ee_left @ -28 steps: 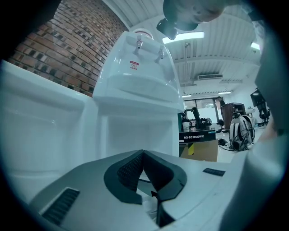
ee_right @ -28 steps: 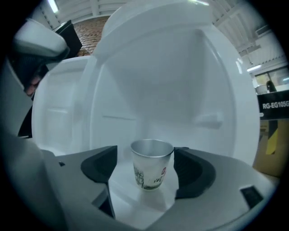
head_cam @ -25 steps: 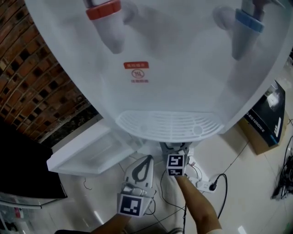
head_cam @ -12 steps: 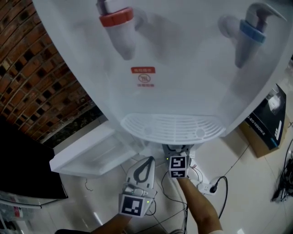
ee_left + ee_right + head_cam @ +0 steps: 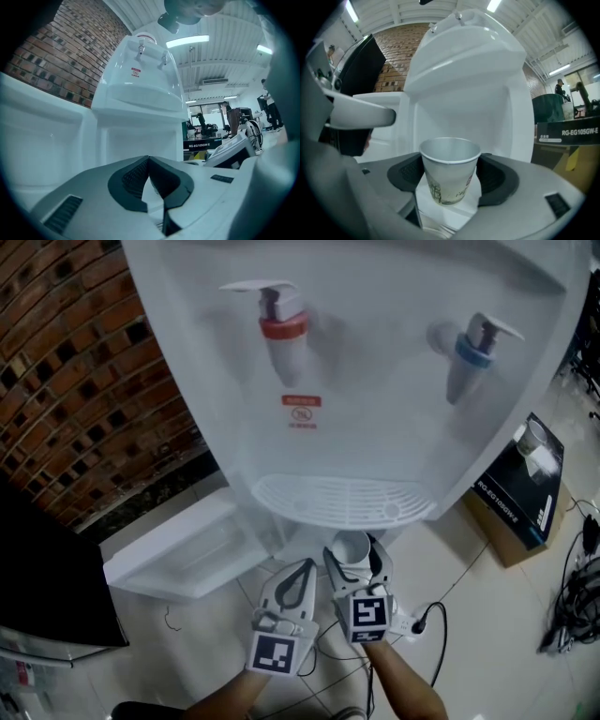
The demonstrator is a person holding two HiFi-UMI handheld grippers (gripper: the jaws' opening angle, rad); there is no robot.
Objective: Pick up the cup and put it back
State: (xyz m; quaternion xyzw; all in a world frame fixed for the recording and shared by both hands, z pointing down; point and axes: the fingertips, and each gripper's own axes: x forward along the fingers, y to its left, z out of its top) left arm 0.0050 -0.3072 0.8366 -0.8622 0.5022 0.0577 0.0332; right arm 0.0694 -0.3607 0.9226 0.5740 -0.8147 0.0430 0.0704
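holding the paper cup (image 5: 449, 161) upright, my right gripper (image 5: 452, 180) has just been closing its jaws and clamps its sides before the water dispenser (image 5: 375, 381); on my left gripper (image 5: 149, 159) the jaws meet, empty.

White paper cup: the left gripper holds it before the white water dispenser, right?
No. The right gripper, whose jaws have just closed, holds the white paper cup before the white water dispenser; the right gripper view shows it between them.
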